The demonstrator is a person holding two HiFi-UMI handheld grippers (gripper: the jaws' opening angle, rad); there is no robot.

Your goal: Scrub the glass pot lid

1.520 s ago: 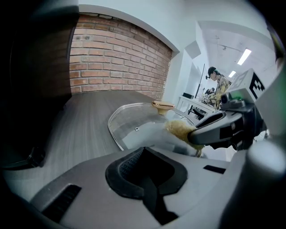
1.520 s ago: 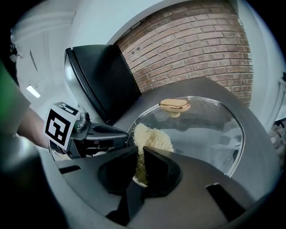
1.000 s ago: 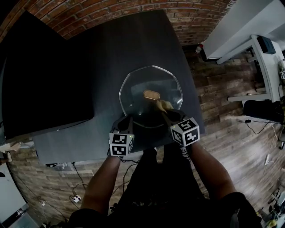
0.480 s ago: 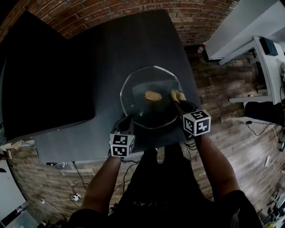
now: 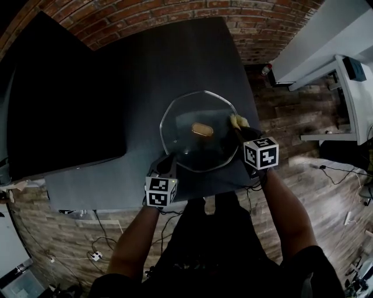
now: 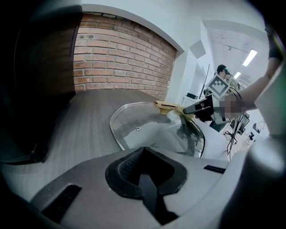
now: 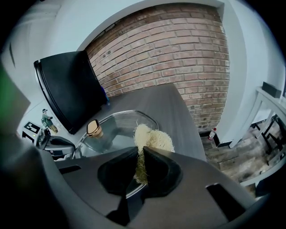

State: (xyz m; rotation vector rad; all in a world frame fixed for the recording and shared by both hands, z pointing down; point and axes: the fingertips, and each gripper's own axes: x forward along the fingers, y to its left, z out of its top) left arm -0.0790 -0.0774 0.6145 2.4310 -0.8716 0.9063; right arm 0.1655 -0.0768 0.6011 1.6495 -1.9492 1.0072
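Brick wall [image 5: 116, 17] backs a dark table [image 5: 145, 70] on which the glass lid [image 5: 186, 145] lies, gold knob [image 5: 202, 129] up. The left gripper [image 5: 166, 163] is closed at the near rim, apparently pinching it to steady the lid. The right gripper [image 5: 242, 131] is clenched on a pale fibrous scrubber [image 7: 152, 138] and presses it on the right rim to scrub.

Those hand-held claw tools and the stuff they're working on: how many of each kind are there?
Glass lid: 1
Scrubbing pad: 1
Grippers: 2, the left gripper and the right gripper
Total: 4
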